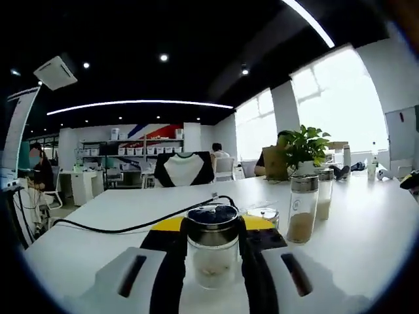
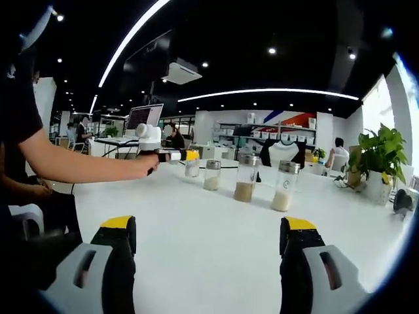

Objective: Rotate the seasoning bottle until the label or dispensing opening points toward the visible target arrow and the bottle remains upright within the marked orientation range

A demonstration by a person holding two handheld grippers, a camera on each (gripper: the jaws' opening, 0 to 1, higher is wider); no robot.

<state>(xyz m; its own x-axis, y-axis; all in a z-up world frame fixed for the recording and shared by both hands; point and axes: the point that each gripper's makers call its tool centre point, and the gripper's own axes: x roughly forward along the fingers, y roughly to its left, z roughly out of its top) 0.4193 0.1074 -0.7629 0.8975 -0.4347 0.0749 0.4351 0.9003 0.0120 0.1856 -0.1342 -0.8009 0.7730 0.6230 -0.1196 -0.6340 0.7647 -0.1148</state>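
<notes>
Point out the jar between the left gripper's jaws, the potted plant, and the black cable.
Jar (image 1: 213,258): left gripper view, glass body.
Potted plant (image 1: 304,145): left gripper view, leaves.
Black cable (image 1: 118,228): left gripper view, mid-run on table.

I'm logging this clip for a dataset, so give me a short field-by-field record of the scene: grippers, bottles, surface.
left gripper: fingers closed around a short seasoning bottle, upright, dark lid
right gripper: open, holding nothing, above bare table
other bottles: tall bottle with brown contents and a second tall one behind it
right gripper view: four bottles in a row, left gripper at the leftmost
surface: white table
also: black cable, potted plant
target arrow: cannot tell
</notes>
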